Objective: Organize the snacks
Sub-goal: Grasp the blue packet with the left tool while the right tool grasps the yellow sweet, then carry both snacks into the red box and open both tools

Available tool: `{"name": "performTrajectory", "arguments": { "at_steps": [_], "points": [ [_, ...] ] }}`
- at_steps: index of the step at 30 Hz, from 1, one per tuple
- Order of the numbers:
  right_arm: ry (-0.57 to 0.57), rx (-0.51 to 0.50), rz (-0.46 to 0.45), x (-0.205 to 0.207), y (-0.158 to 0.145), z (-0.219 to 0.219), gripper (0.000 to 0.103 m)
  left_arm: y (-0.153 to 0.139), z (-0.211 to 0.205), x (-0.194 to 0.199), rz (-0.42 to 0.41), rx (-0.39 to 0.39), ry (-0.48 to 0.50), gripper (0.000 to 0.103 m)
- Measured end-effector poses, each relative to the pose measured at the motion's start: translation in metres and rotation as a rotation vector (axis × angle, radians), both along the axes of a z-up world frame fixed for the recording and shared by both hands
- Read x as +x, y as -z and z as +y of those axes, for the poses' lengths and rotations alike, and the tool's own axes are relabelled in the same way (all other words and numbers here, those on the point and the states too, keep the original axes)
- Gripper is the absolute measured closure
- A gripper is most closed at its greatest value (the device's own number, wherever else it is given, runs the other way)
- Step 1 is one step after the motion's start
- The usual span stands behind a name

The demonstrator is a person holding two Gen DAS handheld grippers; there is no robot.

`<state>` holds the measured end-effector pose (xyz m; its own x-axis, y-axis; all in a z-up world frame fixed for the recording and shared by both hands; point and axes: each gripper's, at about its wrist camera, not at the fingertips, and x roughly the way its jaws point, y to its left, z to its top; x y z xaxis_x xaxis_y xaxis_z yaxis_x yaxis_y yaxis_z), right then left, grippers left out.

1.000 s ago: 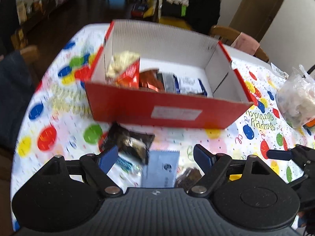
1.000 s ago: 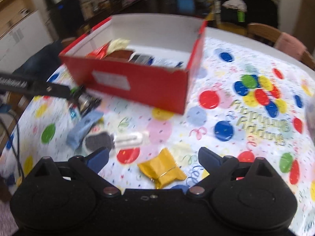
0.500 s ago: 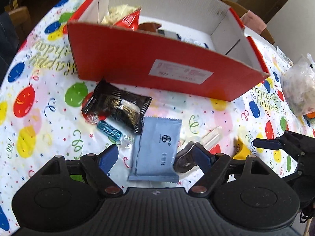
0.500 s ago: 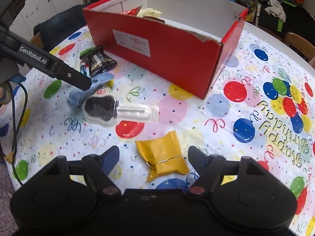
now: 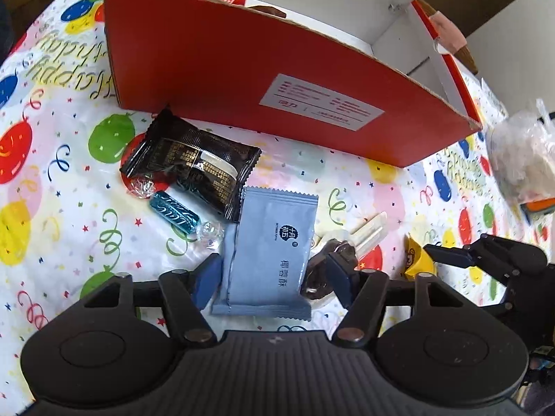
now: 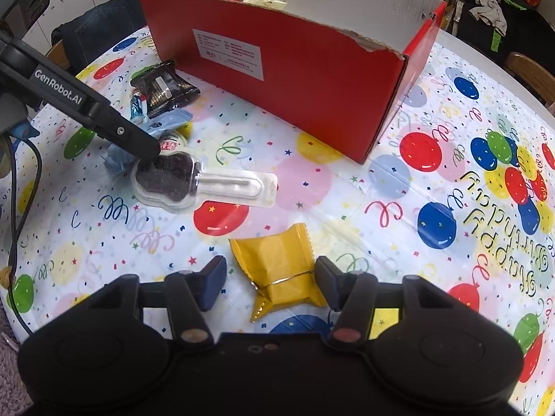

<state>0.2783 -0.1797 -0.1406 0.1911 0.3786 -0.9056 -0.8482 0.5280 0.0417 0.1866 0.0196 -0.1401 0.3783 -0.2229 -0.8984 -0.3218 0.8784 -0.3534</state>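
Note:
My left gripper [image 5: 274, 274] points down at the table with a blue-grey snack packet [image 5: 274, 242] lying flat between its closing jaws; the pads do not press it. A bear-shaped lollipop in a clear blister [image 6: 194, 183] lies beside that gripper's right finger. My right gripper [image 6: 270, 280] straddles a yellow snack packet [image 6: 281, 263]; its jaws are closing, the right pad is at the packet's edge and the left pad stands clear. A black packet [image 5: 194, 166] and a teal candy [image 5: 173, 211] lie before the red box [image 5: 242, 69], which holds several snacks.
The table wears a balloon-print birthday cloth [image 6: 451, 190]. A clear plastic bag [image 5: 523, 159] sits at the right in the left wrist view. The left gripper's finger [image 6: 114, 128] reaches in from the left. A wooden chair [image 6: 530, 69] stands past the table's far edge.
Both grippers have sunk toward the table and tipped downward. Their jaws have narrowed, the left around the blue-grey packet, the right around the yellow one.

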Motion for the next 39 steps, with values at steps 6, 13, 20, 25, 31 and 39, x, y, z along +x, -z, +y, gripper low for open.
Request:
{"name": "performTrajectory", "arguments": {
  "at_steps": [6,13,20,25,31,39],
  "points": [
    [0.022,0.000,-0.018,-0.001,-0.001,-0.001,0.064,-0.001,-0.004,0.001,-0.017,0.004,0.005,0.056],
    [0.057,0.021,-0.003,-0.002,-0.003,-0.004,0.067,-0.002,-0.006,0.000,-0.027,0.008,0.002,0.057],
    [0.108,0.065,0.020,-0.003,-0.012,-0.009,0.068,-0.012,-0.006,-0.006,-0.050,0.010,0.001,0.057],
    [0.134,0.103,0.026,-0.003,-0.024,-0.012,0.068,-0.025,-0.013,-0.010,-0.080,0.041,0.015,0.057],
    [0.165,0.164,0.026,-0.003,-0.045,-0.016,0.068,-0.047,-0.018,-0.015,-0.128,0.053,0.016,0.057],
    [0.190,0.266,0.006,0.009,-0.081,-0.016,0.068,-0.079,-0.023,-0.010,-0.196,0.102,0.014,0.057]
  ]
}}
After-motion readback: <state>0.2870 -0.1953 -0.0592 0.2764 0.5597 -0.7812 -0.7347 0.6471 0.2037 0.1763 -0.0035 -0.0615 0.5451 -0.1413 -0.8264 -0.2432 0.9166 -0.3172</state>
